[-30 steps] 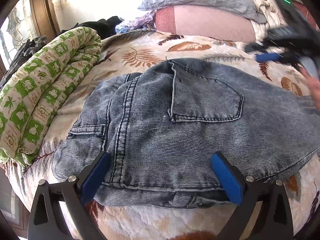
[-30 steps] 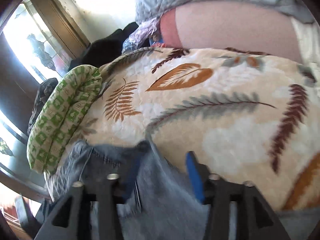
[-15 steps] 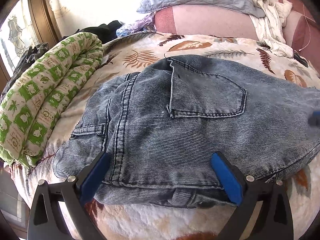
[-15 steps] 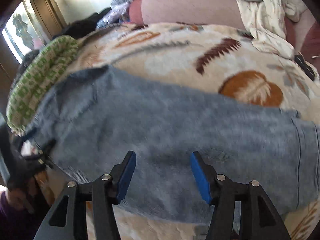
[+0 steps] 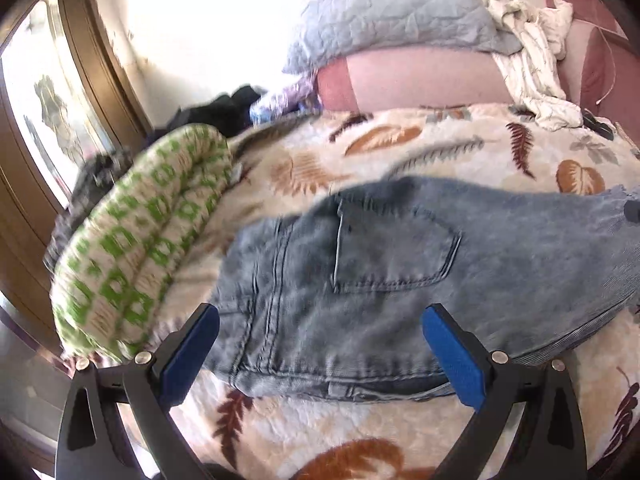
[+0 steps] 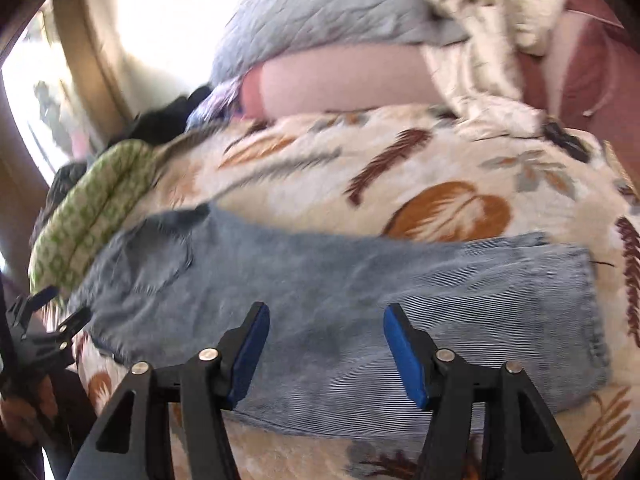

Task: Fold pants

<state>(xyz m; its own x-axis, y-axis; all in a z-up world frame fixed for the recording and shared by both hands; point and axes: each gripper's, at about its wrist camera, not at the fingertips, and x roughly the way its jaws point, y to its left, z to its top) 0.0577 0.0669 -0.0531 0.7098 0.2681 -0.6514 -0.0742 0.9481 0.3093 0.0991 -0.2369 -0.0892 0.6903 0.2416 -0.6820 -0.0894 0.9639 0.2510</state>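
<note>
Your right gripper (image 6: 324, 354) was over the leg half of the jeans (image 6: 360, 300), its jaws opening and spread with nothing between the blue pads; a second earlier it was up at the waist end with denim bunched in front of it, so you had carried it across toward the hems. Your left gripper (image 5: 320, 354) stood open at the waistband, pads either side of the cloth without pressing it, and had pulled back and up from the closer position it held a moment before. The jeans lay folded lengthwise, one leg over the other, back pocket (image 5: 392, 248) up, stretched across the leaf-print blanket (image 5: 400, 148) beside the green rolled quilt (image 5: 136, 232). In my judgement the lengthwise fold was complete and released; the crosswise fold, hems to waist, remained to be done. Both views were motion-blurred, so fine wrinkles could not be assessed.
</note>
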